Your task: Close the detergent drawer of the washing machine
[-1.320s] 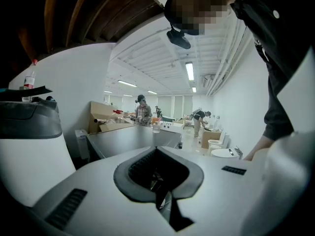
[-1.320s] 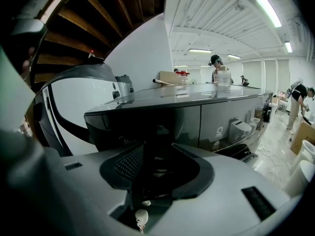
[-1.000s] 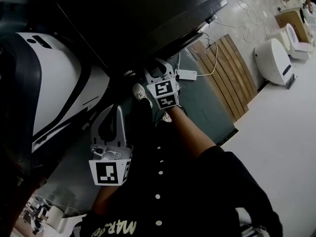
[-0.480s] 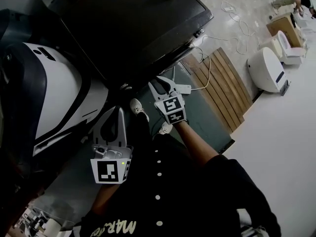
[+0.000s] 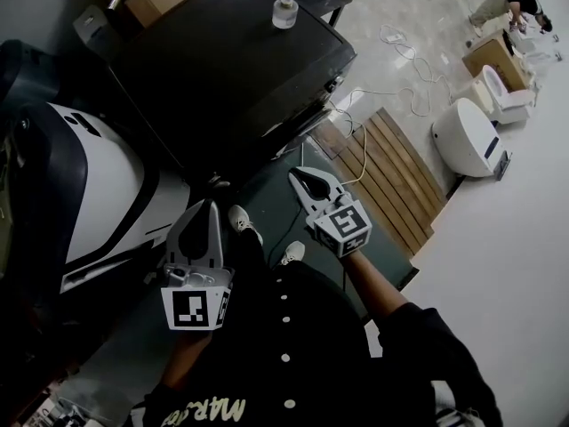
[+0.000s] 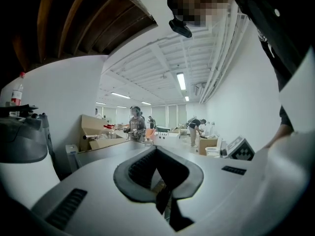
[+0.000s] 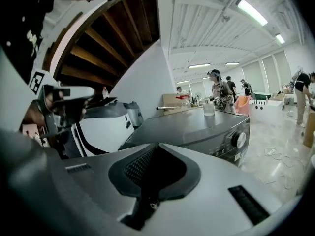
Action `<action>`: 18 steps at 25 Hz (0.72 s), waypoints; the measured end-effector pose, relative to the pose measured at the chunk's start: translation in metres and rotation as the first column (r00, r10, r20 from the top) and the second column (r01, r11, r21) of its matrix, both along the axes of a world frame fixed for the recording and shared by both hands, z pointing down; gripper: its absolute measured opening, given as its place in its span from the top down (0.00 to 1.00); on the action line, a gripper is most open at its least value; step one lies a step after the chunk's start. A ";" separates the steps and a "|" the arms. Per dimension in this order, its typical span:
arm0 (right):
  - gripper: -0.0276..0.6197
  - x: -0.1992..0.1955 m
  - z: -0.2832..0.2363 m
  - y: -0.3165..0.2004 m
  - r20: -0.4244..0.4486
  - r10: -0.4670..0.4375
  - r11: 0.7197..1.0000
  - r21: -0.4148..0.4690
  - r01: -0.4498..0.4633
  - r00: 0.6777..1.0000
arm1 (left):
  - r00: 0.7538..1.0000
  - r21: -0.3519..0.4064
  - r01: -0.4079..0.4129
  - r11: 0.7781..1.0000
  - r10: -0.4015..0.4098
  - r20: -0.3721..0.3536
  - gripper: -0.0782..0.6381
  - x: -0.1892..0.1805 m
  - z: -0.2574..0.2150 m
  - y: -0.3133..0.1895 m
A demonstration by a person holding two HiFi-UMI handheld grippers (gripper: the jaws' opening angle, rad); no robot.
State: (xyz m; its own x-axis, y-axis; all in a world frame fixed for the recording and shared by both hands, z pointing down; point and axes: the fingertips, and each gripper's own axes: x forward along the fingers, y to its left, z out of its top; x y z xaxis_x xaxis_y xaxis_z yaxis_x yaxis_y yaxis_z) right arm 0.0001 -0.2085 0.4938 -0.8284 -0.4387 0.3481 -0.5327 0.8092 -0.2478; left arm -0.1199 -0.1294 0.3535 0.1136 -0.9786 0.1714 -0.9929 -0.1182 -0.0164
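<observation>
The washing machine point(image 5: 231, 60) stands ahead, and no drawer visibly juts from its front. The left gripper point(image 5: 206, 213) is closed and empty. The right gripper point(image 5: 307, 181) has just been closing on nothing. Both hang clear of the machine, so a drawer not fully seated could go unnoticed.

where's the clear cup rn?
The clear cup stands on top of the dark washing machine, upper centre in the head view, beyond the right gripper.
</observation>
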 end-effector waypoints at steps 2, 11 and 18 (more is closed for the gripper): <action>0.90 0.012 -0.020 -0.001 0.013 0.003 1.000 0.021 -0.003 1.000 | 1.000 0.009 -0.009 1.000 0.009 0.008 0.88 0.001 -0.003 -0.004; 0.90 0.079 -0.086 -0.021 0.068 0.139 0.984 0.103 -0.146 0.988 | 0.999 0.039 -0.033 0.999 0.034 -0.031 0.88 0.010 -0.022 -0.021; 0.90 0.113 -0.131 -0.031 0.116 0.220 0.958 0.164 -0.237 0.969 | 0.999 0.073 -0.030 0.997 0.031 -0.016 0.88 0.010 -0.038 -0.026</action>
State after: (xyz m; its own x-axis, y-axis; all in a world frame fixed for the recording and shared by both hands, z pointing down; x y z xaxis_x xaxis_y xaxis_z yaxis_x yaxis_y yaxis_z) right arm 0.1132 -0.2395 0.3625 -0.7244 -0.6673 0.1731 -0.6894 0.7036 -0.1722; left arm -0.1103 -0.1550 0.3159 0.1463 -0.9844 0.0980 -0.9890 -0.1479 -0.0092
